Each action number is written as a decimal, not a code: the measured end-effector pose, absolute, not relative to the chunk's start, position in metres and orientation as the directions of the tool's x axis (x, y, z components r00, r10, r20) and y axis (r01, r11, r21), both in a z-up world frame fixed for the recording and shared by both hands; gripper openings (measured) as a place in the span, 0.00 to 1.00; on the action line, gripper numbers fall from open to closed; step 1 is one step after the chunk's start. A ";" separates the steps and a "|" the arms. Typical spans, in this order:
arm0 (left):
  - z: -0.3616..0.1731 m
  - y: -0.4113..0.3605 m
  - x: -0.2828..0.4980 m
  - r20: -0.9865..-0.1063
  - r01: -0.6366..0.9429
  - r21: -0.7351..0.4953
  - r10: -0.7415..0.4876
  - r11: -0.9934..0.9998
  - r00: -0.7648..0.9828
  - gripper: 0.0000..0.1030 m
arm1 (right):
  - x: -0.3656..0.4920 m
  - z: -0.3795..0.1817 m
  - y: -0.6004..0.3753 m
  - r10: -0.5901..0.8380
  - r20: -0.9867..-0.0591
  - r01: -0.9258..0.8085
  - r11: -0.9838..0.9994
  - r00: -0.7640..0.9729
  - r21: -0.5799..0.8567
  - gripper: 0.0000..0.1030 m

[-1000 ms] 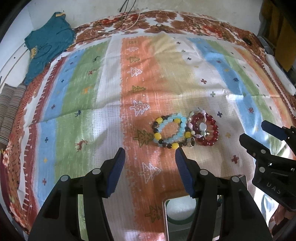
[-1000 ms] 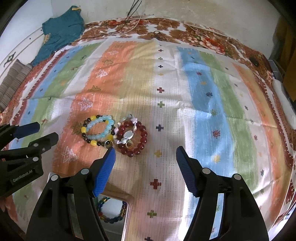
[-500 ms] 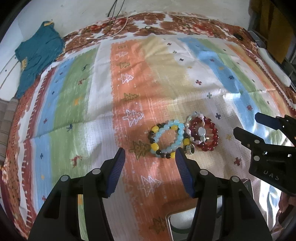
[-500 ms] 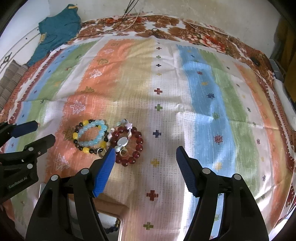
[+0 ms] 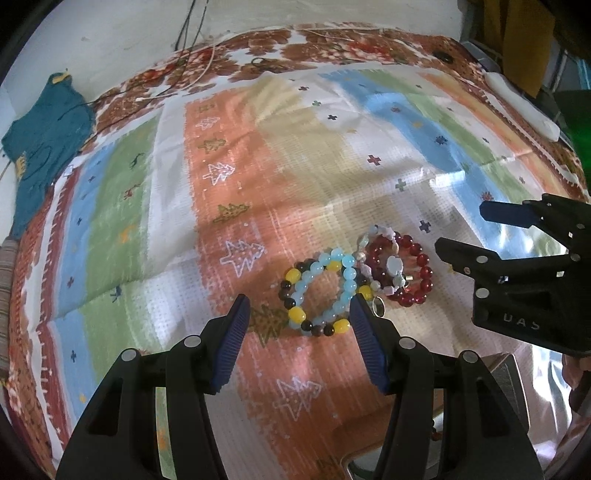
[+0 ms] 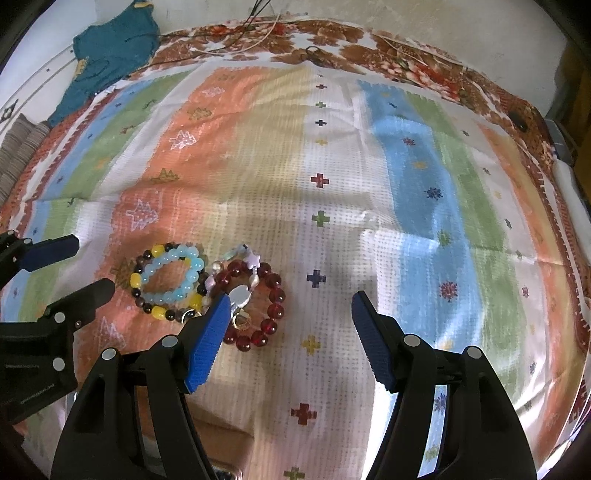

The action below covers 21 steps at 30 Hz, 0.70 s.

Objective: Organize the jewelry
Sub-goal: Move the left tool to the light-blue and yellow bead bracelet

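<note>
A bracelet of light blue, yellow and dark beads [image 5: 321,291] [image 6: 166,282] lies on the striped cloth. Touching its right side lies a dark red bead bracelet [image 5: 402,273] [image 6: 258,302] with a pale charm bracelet on top of it. My left gripper [image 5: 299,332] is open and empty, just short of the blue bracelet, which sits between its fingertips. My right gripper [image 6: 288,325] is open and empty; its left fingertip [image 6: 210,325] overlaps the red bracelet's near left edge. Each gripper shows in the other's view, the right one in the left wrist view [image 5: 517,273] and the left one in the right wrist view [image 6: 48,295].
The striped mat [image 5: 258,177] [image 6: 369,184] covers a bed. A teal garment [image 5: 40,147] [image 6: 110,51] lies at the far left corner, cords [image 6: 258,33] along the far edge. A box rim [image 5: 369,469] shows under my left gripper. A white object [image 5: 524,107] lies at the right edge.
Both grippers have moved forward and down towards the bracelets, which now look larger and nearer. Both stay open. The bracelets have not moved.
</note>
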State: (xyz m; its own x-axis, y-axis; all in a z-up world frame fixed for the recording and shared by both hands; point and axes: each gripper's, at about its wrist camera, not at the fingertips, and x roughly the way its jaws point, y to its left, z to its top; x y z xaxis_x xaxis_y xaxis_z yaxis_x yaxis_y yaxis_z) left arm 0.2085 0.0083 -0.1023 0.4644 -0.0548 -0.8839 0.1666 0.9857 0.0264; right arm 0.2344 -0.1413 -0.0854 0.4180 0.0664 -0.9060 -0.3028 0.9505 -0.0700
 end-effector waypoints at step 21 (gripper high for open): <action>-0.129 0.000 0.234 -0.914 0.252 0.037 -0.070 0.967 0.401 0.48 | 0.268 -0.109 -0.128 0.071 -0.928 -0.301 0.952 0.366 -0.046 0.66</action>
State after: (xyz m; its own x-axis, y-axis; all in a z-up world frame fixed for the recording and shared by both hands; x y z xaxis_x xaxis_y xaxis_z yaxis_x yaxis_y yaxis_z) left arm 0.2337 0.0004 -0.1289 0.4008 -0.0697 -0.9135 0.2520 0.9670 0.0368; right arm 0.2684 -0.1283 -0.1087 0.3655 0.0706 -0.9281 -0.3014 0.9524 -0.0463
